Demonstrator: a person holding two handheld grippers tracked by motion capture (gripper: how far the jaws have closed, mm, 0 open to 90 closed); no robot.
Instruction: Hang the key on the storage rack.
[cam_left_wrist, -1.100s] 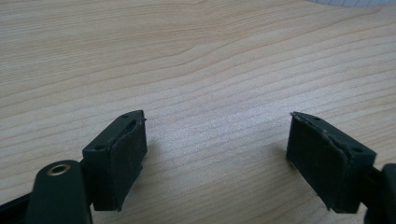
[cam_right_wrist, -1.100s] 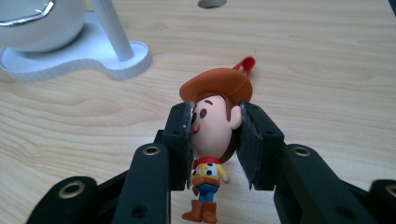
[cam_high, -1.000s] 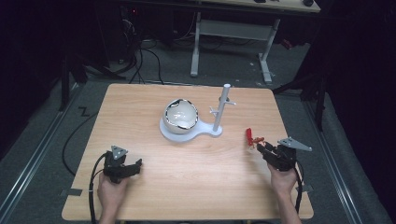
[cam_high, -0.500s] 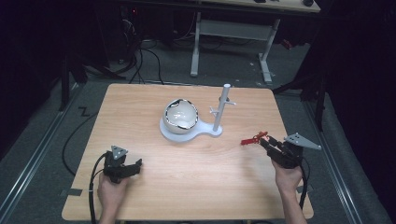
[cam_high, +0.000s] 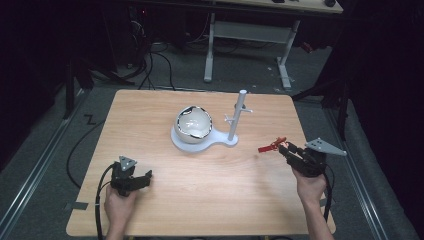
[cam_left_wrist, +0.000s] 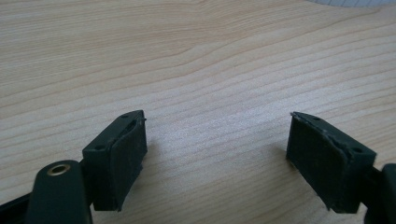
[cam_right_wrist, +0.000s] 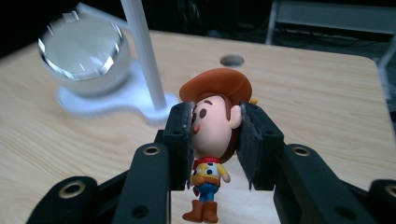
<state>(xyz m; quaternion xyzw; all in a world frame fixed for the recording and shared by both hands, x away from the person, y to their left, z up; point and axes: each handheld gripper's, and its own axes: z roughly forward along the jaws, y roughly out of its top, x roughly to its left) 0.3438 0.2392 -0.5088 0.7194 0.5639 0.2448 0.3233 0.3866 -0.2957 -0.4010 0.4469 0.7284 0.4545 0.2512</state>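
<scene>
Pale wooden table (cam_high: 200, 200) (dark room around): left gripper (cam_left_wrist: 217, 154) gapes empty, right gripper (cam_right_wrist: 215, 140) pinches cowboy figurine (cam_right_wrist: 212, 140).

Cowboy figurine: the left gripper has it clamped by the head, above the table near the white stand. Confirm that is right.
Wrong gripper. The right gripper clamps the cowboy figurine by the head, as the right gripper view shows, with the white stand close behind. The left gripper is open on nothing over the table.
</scene>
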